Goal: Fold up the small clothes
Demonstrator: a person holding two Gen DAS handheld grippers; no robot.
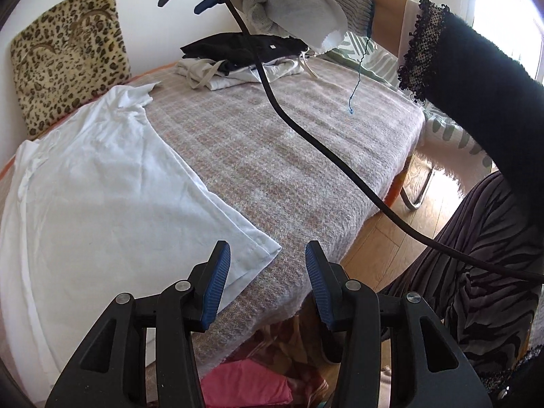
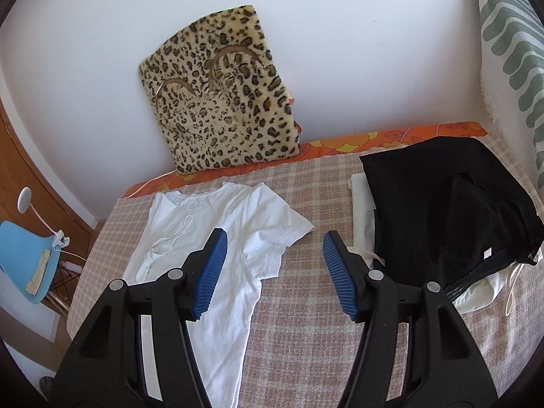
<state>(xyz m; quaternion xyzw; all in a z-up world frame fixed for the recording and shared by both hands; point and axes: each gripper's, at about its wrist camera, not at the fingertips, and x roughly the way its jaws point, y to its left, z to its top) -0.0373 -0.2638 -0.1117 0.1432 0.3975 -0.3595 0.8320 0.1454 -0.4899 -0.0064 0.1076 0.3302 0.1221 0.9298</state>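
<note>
A white T-shirt (image 1: pixel 102 176) lies spread flat on the checked blanket (image 1: pixel 272 136), neck toward the wall. My left gripper (image 1: pixel 267 248) hovers open just above the shirt's bottom hem corner, nothing between its blue pads. In the right wrist view the T-shirt (image 2: pixel 217 224) lies left of centre. My right gripper (image 2: pixel 275 234) is open and empty above the shirt's sleeve and the blanket (image 2: pixel 323 306). A pile of clothes topped by a black garment (image 2: pixel 442 210) sits to the right. A gloved hand (image 1: pixel 289 0) holds the right gripper high above the pile (image 1: pixel 244 47).
A leopard-print cushion (image 2: pixel 224 91) leans on the wall behind the shirt. A green-patterned cushion (image 2: pixel 510 51) stands at the right. A black cable (image 1: pixel 306 129) hangs across the bed. The bed edge drops to wooden floor (image 1: pixel 391 231); a blue chair (image 2: pixel 23 261) stands at the left.
</note>
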